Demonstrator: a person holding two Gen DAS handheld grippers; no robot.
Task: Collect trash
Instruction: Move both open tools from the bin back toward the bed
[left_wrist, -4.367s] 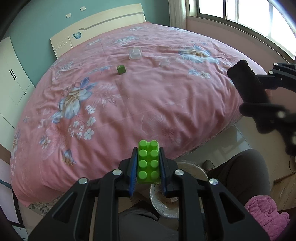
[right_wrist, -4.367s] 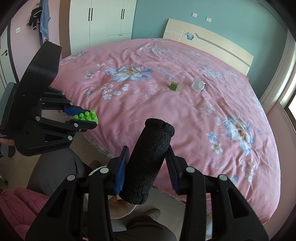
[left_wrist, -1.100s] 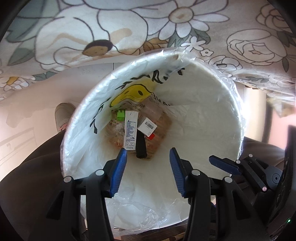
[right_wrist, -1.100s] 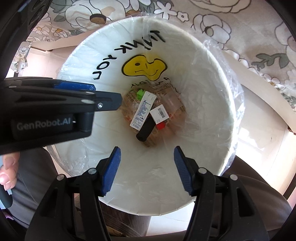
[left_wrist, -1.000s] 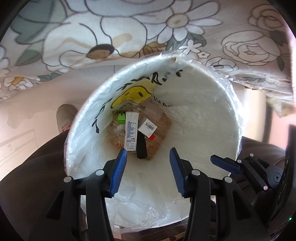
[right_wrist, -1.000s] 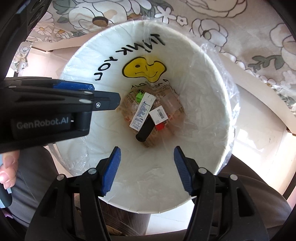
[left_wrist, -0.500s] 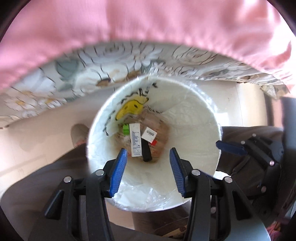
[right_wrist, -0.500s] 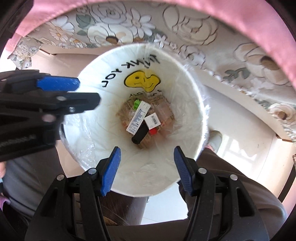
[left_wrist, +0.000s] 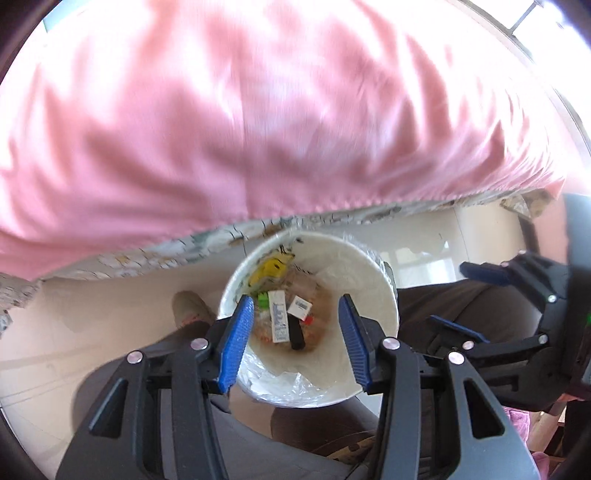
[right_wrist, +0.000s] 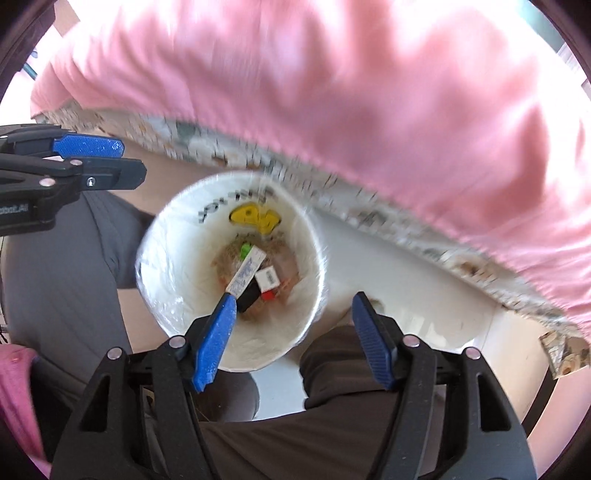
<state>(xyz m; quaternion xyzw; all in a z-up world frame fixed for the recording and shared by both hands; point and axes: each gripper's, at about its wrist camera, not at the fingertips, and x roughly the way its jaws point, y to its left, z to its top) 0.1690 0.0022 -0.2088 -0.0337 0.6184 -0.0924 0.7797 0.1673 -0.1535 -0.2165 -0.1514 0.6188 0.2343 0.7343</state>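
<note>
A white plastic-lined trash bin (left_wrist: 373, 284) (right_wrist: 173, 254) stands on the floor by the bed. At its bottom lie the green brick (left_wrist: 263, 298) (right_wrist: 244, 251), the black foam roll (left_wrist: 296, 334) (right_wrist: 248, 293), a white strip box (left_wrist: 278, 322) (right_wrist: 246, 271) and a small white carton (left_wrist: 300, 307) (right_wrist: 268, 277). My left gripper (left_wrist: 295, 332) is open and empty above the bin. My right gripper (right_wrist: 295, 332) is open and empty above the bin's near rim. Each gripper also shows in the other's view: the right (left_wrist: 476, 302), the left (right_wrist: 103, 162).
The pink bedspread (left_wrist: 258, 110) (right_wrist: 369, 92) hangs over a floral bed skirt (left_wrist: 147, 254) (right_wrist: 406, 221) just behind the bin. The person's dark trouser legs (left_wrist: 295, 443) (right_wrist: 332, 424) and a shoe (left_wrist: 188, 306) flank the bin on the pale tiled floor (left_wrist: 74, 332).
Both grippers let go of the brick and the foam roll into the bin earlier. Both have since risen and tilted up, so the bin looks smaller and the bedspread fills the top.
</note>
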